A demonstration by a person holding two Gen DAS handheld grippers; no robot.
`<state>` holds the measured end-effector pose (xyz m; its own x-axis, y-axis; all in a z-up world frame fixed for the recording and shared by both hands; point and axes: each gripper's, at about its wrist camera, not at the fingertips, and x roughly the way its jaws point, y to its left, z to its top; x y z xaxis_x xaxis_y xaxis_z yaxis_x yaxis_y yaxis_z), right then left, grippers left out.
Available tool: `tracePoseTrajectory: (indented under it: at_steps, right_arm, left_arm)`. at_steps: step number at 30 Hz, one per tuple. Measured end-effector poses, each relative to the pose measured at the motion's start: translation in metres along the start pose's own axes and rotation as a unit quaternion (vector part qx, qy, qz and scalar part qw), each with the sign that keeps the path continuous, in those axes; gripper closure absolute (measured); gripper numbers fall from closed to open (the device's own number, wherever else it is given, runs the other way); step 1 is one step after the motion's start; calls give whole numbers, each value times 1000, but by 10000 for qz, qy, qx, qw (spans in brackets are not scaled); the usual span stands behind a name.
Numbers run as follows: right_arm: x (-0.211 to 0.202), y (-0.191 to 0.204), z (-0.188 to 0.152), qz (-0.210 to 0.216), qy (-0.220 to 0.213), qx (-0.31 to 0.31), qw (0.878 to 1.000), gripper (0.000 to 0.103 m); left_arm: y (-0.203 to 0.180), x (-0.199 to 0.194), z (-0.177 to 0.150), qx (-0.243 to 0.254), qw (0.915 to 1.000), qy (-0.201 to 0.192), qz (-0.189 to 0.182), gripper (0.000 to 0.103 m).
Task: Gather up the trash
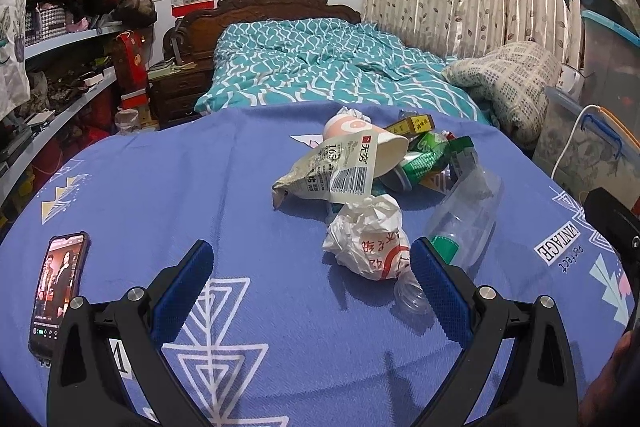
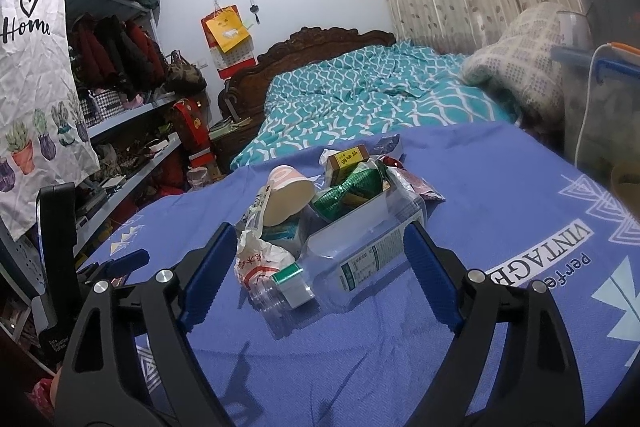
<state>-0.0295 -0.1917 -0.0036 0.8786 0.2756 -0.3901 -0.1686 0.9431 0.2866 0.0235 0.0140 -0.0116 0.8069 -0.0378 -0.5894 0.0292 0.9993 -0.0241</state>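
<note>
Crumpled white bag (image 1: pixel 370 241), clear plastic bottle (image 2: pixel 356 259)

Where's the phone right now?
In the left wrist view, the lit black smartphone lies flat on the blue patterned tablecloth, far left of the trash pile, beside the left tool.

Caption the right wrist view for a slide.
Open right gripper approaches a clear plastic bottle fronting a trash pile on a blue tablecloth.
</note>
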Motion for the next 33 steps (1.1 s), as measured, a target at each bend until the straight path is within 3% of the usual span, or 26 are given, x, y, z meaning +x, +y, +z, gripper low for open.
tracePoseTrajectory:
  at_steps: [33]
  right_arm:
    - [3,-1,-5,19,97,47,9999,18]
  left_arm:
    - [-3,7,-5,71,9998,200,-26,9]
